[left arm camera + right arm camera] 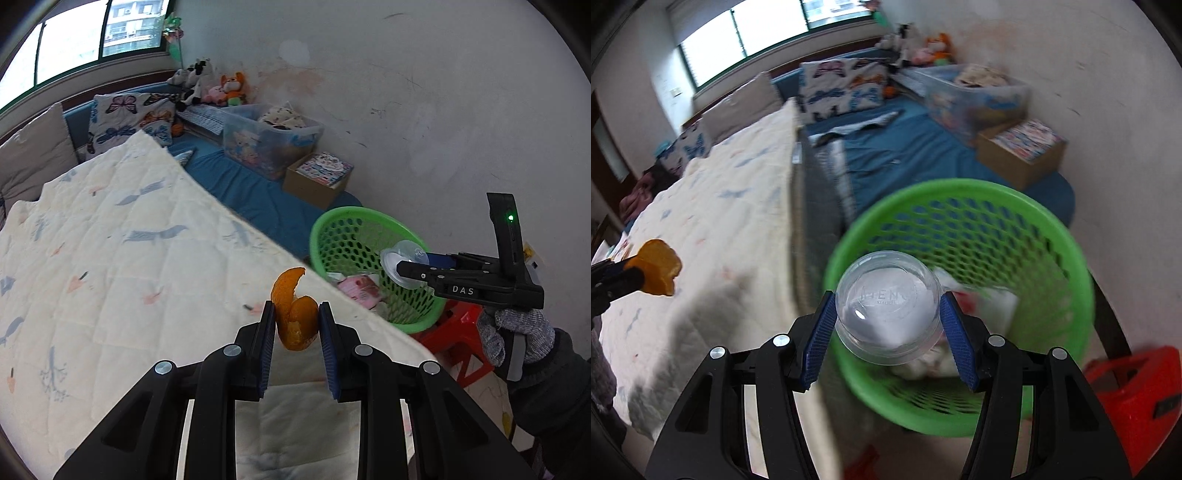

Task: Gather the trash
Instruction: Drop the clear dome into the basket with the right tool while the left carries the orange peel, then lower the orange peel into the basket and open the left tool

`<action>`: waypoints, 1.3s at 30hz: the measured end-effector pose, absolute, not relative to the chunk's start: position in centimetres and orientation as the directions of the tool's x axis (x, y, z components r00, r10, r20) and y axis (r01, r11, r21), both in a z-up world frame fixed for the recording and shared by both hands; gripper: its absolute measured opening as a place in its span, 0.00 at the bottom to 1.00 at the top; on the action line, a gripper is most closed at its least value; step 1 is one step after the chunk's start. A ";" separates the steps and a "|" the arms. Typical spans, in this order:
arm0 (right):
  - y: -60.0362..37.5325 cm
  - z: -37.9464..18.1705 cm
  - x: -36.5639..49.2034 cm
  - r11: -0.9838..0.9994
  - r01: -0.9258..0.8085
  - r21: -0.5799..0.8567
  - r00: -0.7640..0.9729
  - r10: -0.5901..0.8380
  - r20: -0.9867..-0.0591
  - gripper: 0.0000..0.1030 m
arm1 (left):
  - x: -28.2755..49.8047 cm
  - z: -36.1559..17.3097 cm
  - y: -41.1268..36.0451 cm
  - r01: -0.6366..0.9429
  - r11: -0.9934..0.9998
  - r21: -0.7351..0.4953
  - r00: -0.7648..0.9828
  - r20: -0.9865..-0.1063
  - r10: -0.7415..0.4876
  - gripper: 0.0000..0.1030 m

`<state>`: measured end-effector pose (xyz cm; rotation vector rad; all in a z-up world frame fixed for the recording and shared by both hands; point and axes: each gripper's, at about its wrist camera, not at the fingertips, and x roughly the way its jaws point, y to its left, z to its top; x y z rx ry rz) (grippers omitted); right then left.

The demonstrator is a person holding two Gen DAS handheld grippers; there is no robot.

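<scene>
Trash in transit: the left gripper point(296, 325) pinches a curled orange peel point(293, 314) above the quilted bedspread point(110, 240). The right gripper point(888, 325) clamps a clear plastic cup point(888, 314) over the green mesh basket point(1052, 229), which holds wrappers.

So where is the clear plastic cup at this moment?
The clear plastic cup is clamped in the right tongs, over the near rim of the green basket. In the left wrist view it shows at the right, beside the bed's edge.
</scene>
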<state>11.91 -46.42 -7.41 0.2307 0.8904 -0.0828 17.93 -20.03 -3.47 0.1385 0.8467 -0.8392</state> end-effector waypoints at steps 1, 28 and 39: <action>-47.0 -7.5 11.5 0.969 0.183 0.165 0.627 0.014 -0.779 0.57 | 17.8 -3.5 -20.8 0.710 0.672 -0.208 0.363 -0.710 -0.604 0.23; -54.6 -7.6 6.3 0.916 0.328 0.232 0.645 -0.038 -0.763 0.68 | 18.0 -5.5 -34.8 0.796 0.573 -0.195 0.235 -0.774 -0.589 0.23; -54.1 -7.4 5.4 0.918 0.308 0.250 0.659 -0.017 -0.752 0.71 | 18.2 -7.4 -37.1 0.797 0.568 -0.205 0.197 -0.801 -0.565 0.24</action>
